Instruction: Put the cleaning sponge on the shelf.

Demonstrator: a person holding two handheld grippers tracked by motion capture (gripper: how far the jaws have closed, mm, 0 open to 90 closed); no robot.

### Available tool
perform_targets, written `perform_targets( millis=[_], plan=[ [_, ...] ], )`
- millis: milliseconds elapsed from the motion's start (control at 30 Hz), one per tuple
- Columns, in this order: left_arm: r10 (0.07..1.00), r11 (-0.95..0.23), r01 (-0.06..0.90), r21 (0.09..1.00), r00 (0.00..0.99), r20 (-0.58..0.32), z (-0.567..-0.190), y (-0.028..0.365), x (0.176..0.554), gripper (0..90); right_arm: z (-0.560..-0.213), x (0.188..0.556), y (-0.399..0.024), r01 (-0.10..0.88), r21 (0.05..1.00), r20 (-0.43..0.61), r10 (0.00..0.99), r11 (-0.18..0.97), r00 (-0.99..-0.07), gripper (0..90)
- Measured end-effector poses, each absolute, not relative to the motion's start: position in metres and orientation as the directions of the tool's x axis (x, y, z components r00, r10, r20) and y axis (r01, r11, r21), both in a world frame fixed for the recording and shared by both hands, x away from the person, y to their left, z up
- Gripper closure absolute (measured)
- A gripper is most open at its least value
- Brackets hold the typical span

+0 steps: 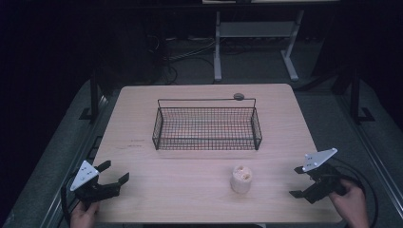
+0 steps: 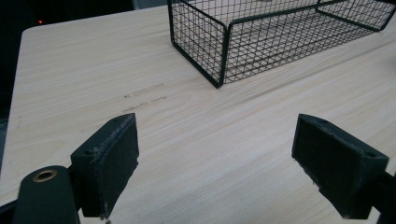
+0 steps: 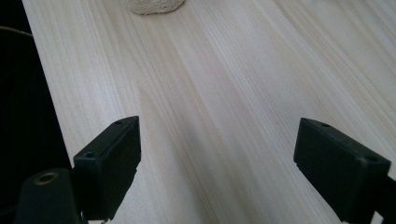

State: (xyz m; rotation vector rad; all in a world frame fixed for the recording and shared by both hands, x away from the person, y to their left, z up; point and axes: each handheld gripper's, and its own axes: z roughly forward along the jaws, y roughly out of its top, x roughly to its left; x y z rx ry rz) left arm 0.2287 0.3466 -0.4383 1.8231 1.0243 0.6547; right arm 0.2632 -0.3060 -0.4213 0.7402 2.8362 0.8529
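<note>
High view, thing in hand: a pale loofah-like cylinder (image 1: pixel 241 178) stands upright on the wooden table (image 1: pixel 190 194), its long axis vertical, its holed end up.
High view, where it lies: in front of the wire basket (image 1: pixel 207 124), apart from it, toward the person's side and right of the table's middle.
High view, nearer tongs: the right gripper (image 1: pixel 301 181) is near, with the cylinder off to its left and bare table between; the left gripper (image 1: pixel 115 173) is well apart, at the near left corner.
High view, pose: each hand holds its gripper low at the table's near edge, jaws aimed inward and somewhat forward.
Left gripper view, jaws: spread wide, nothing between them, bare wood beneath.
Left gripper view, ahead: the basket's near corner (image 2: pixel 219 79) lies up and to the right, empty as far as the mesh shows.
Right gripper view, jaws: wide apart, nothing between them.
Right gripper view, target: the cylinder's base (image 3: pixel 154 5) sits at the top edge, left of the midline between the jaws, so I judge a reach forward with a slight turn to the left is called for.
</note>
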Motion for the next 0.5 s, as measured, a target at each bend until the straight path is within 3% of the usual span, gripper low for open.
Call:
perform_targets(
  millis=[500],
  plan=[
    [0.853,-0.241,0.373,0.896,0.521,0.013,-0.439,0.345,0.227,13.9,-0.411,0.272,-0.289,0.392,0.509,0.019,0.445,0.767,-0.895,14.5]
  ],
)
